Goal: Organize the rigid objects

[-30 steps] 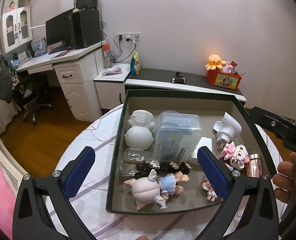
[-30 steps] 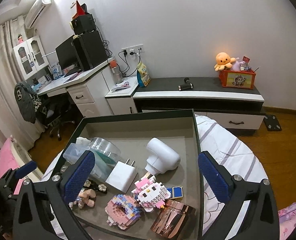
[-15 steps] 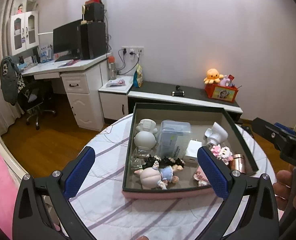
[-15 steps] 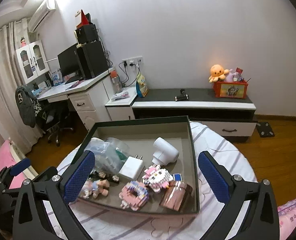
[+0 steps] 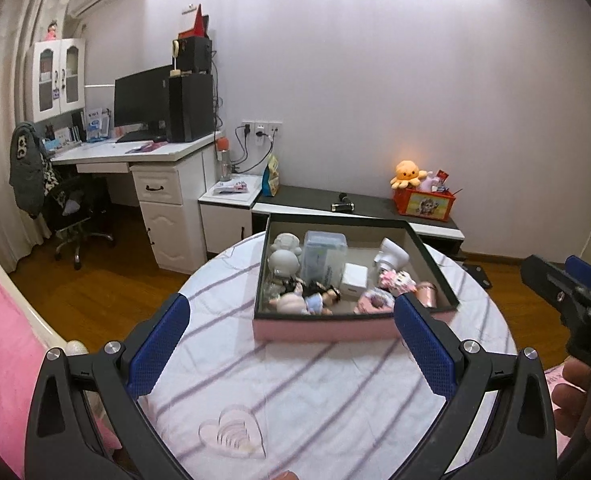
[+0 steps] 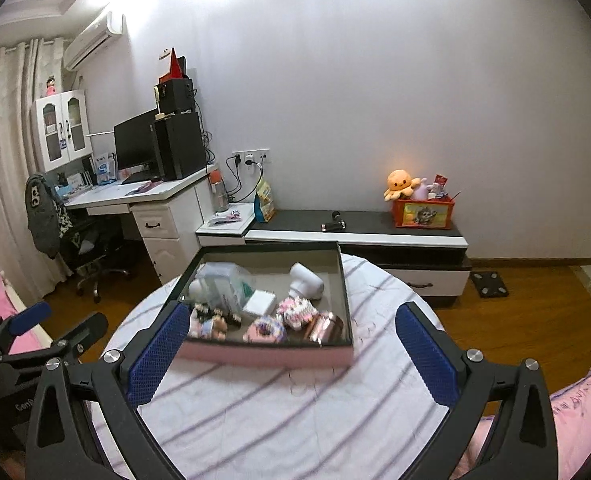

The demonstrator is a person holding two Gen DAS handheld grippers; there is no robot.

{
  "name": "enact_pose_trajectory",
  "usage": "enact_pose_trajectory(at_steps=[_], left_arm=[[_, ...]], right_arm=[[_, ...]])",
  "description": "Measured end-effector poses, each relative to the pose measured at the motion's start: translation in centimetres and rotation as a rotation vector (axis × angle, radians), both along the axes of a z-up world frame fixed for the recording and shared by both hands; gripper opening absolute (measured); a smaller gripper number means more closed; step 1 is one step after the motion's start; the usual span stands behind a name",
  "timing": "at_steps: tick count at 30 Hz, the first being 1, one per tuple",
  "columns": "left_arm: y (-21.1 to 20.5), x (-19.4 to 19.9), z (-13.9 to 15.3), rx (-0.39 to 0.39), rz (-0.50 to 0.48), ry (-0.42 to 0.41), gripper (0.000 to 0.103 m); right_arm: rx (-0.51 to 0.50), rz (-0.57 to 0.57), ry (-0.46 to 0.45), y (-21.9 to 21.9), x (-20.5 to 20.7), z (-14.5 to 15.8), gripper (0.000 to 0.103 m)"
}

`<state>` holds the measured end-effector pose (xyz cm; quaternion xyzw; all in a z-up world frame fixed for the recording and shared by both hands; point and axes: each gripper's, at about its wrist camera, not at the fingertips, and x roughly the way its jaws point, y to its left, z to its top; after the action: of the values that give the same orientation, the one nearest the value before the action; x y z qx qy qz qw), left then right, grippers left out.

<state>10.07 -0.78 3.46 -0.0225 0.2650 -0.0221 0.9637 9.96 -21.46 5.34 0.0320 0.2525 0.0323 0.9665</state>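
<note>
My left hand-held gripper (image 5: 291, 346) and right hand-held gripper (image 6: 289, 354) both hang spread wide, holding nothing.
The pink-sided box (image 5: 327, 329) of figurines sits on the striped round desk (image 5: 315, 392), just beyond my fingertips.

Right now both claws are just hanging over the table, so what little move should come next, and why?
Probably ease the left gripper forward toward the box. Both it and the right gripper are open and empty, short of the box, while the toys lie jumbled inside it.
</note>
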Motion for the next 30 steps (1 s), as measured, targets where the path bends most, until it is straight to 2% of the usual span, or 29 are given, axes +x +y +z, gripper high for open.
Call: enact_pose_trajectory(at_steps=[10,15,21,30], left_arm=[[-1.0,-8.4,0.2,0.011,-0.011,-0.051,0.103],[-1.6,-11.5,1.3,0.026,-0.012,-0.089,0.103],[-1.4,-13.2,2.2,0.023,-0.007,-0.126,0.103],[-0.5,-13.3,1.5,0.007,0.019,-0.120,0.103]], right_arm=[[-0.046,-0.027,-0.048,0.1,-8.3,0.0,0.103],[-0.044,-0.045,-0.076,-0.4,-10.9,0.7,0.103],[-0.035,-0.058,-0.122,-0.3,-12.4,1.6,0.103],[-0.034,-0.047,-0.115,0.2,-12.5,0.9,0.103]])
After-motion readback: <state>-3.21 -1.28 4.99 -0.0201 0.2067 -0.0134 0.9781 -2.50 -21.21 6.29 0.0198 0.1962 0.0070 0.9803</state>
